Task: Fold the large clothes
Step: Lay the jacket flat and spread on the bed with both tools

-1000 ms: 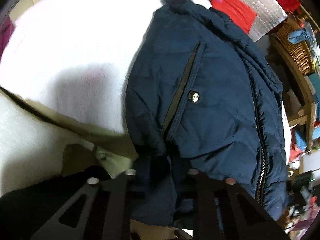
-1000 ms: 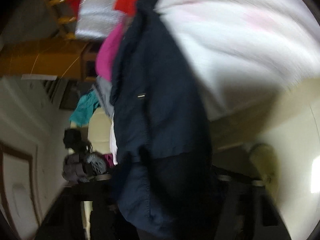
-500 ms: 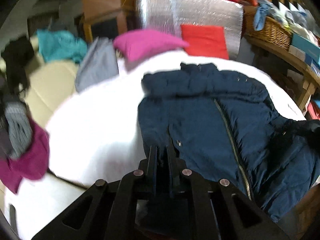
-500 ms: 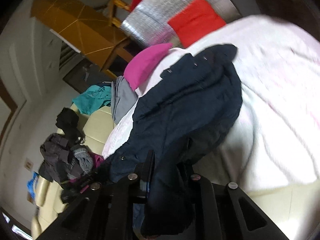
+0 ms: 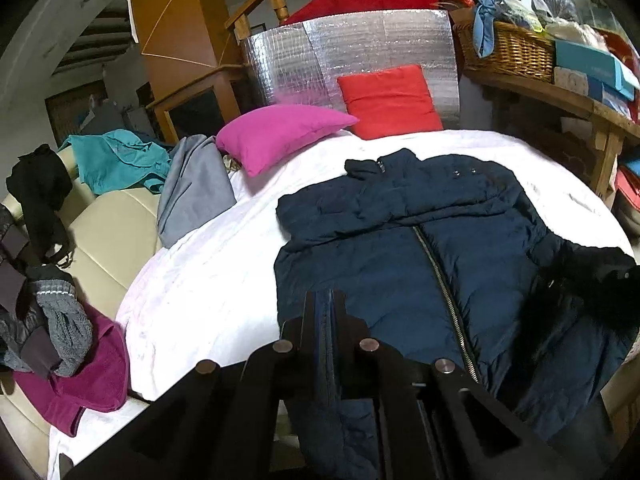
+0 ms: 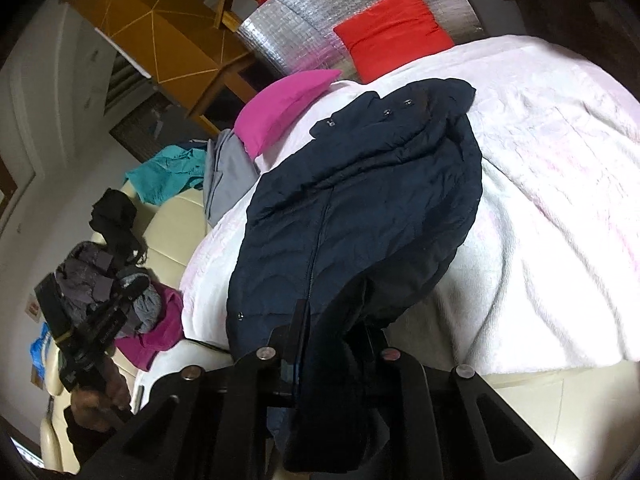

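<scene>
Pinching jacket [image 5: 384,264] hem, both tools

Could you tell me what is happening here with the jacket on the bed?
A person holding a gripper in each hand is laying out a navy puffer jacket to fold it. The left gripper and right gripper are each shut on the jacket's near hem. The jacket lies zipper-up on the white blanket, collar toward the pink pillow and red pillow. No fold is made yet. Other clothes sit piled on the cream sofa.
</scene>
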A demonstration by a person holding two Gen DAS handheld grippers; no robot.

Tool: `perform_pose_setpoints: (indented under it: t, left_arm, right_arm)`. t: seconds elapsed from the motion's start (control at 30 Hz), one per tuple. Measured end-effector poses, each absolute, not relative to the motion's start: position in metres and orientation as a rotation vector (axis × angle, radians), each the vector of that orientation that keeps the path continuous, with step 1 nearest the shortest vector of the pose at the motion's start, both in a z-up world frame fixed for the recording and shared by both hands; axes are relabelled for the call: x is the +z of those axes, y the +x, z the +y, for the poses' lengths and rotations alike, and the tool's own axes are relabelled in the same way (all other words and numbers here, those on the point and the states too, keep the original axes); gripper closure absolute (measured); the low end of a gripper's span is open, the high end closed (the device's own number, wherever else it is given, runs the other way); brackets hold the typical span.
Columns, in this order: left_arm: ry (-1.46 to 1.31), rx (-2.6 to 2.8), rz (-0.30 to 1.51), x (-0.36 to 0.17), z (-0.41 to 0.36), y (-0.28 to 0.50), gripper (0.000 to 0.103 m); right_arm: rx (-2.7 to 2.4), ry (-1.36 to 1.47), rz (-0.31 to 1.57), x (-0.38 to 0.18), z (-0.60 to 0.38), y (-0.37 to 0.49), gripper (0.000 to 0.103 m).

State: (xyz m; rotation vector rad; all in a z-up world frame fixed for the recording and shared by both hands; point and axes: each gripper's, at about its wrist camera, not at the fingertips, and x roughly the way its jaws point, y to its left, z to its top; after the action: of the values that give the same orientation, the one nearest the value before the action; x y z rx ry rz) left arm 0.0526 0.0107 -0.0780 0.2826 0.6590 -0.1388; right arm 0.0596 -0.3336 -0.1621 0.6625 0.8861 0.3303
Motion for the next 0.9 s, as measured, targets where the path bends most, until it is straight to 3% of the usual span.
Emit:
perform_pose_setpoints:
  t: [0.9]
  left_arm:
    - [0.214,0.022,0.811,-0.115,0.06,0.071,0.098]
  right_arm:
    - [0.33,0.785,0.91,-0.18,-0.357,0.062,0.083]
